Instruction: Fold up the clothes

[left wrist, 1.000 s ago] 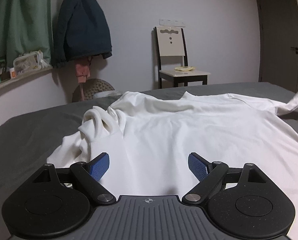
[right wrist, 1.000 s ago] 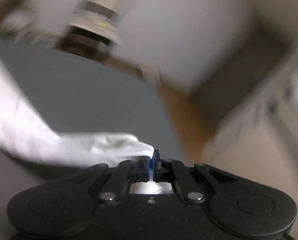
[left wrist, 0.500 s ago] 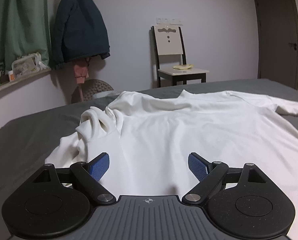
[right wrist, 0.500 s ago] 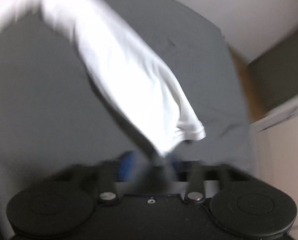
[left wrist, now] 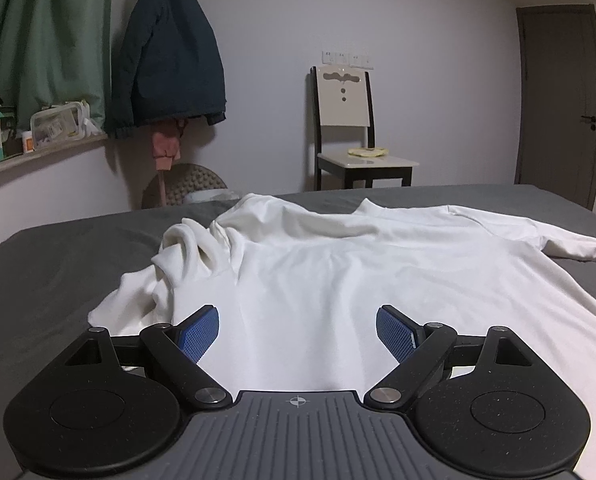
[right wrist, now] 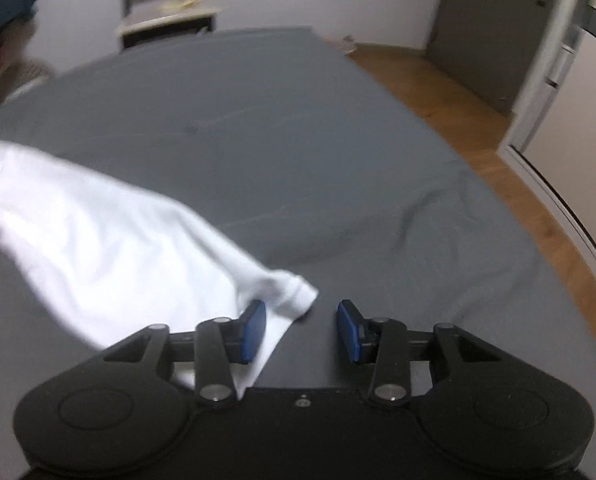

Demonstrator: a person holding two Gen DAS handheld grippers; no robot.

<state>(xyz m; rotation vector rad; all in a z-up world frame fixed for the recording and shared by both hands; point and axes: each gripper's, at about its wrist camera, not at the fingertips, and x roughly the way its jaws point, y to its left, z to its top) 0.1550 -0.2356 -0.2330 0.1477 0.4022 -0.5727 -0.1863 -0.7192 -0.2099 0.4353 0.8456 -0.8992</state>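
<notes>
Laying the sleeve [right wrist: 110, 236] out flat was the step in hand, and the right gripper [right wrist: 301, 330] sat low over the grey bed [right wrist: 282, 132] with its blue pads apart; the jaws had just been closing in from a wider gape, yet neither pad visibly pressed on cloth. The cuff [right wrist: 292, 294] lay on the bed just ahead of the left-hand pad, its edge reaching into the gap, while the cloth beside it ran on under that pad and the linkage behind it. The view was blurred, so contact there could not be settled.

To do this well, the sleeve probably wanted to lie straight out from the shoulder with no twist, the cuff smoothed before any fold was made over the body.

Over on the other side, the left gripper [left wrist: 297, 334] hovered with jaws spread wide and nothing between them but the white shirt [left wrist: 338, 280] lying below. The shirt was spread across the bed, collar at the far end, its left sleeve [left wrist: 178, 268] bunched in a heap just ahead and to the left of that gripper, and that heap looked like the next thing needing a tidy pull.
</notes>
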